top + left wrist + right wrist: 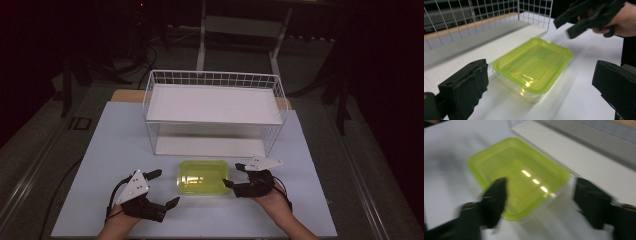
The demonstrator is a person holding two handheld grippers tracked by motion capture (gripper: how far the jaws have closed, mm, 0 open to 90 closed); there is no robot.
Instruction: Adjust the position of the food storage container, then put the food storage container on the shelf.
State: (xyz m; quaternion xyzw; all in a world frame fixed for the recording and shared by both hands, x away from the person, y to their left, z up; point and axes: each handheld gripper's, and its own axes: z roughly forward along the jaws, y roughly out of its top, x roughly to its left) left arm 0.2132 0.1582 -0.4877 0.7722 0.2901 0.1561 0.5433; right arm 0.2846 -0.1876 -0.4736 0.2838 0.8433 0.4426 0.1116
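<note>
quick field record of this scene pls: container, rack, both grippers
container: yellow-green lidded box, flat on the white table, lid on
rack: white wire shelf rack behind the box, apart from it
left gripper: open, left of the box, not touching
right gripper: open at the box's right end, jaws spread about that end, pads not pressing
held: nothing

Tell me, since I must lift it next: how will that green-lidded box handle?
The box looks empty and thin-walled, so probably light and slightly flexible. Its glossy lid may be slippery for jaws. Low and flat-bottomed, it should slide rather than tip if pushed.
</note>
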